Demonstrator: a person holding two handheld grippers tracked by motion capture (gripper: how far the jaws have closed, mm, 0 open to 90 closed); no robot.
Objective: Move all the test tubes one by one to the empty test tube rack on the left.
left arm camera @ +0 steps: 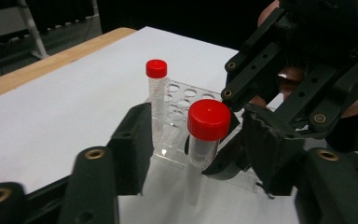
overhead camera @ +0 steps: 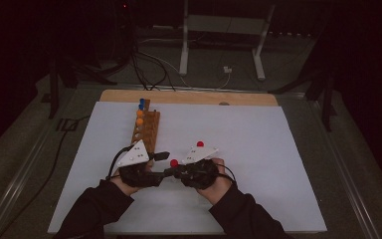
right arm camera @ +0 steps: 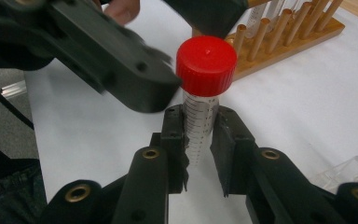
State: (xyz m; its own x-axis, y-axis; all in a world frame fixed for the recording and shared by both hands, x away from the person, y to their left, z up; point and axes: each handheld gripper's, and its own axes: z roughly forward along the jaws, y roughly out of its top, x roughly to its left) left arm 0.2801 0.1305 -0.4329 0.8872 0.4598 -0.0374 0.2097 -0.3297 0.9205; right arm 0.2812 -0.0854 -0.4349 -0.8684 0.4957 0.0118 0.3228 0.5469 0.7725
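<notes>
A clear tube with a red cap (right arm camera: 206,63) stands upright between the pads of my right gripper (right arm camera: 199,135), which is shut on its marked body below the cap. My left gripper (left arm camera: 198,140) faces it from the other side, with the same tube (left arm camera: 208,119) between its jaws; a gap shows at the left pad, so it is open. In the high view both grippers meet near the table's front, left gripper (overhead camera: 165,164) and right gripper (overhead camera: 178,172), with the red cap (overhead camera: 174,163) between them. A second red-capped tube (left arm camera: 156,88) stands in a clear plastic rack (left arm camera: 186,100).
A wooden rack (overhead camera: 146,129) with blue-capped and orange-capped tubes (overhead camera: 140,117) stands just behind the left gripper. White paper (overhead camera: 258,149) covers the table, whose wooden edge (overhead camera: 189,96) shows at the back. The person's hands and dark sleeves come in from the bottom.
</notes>
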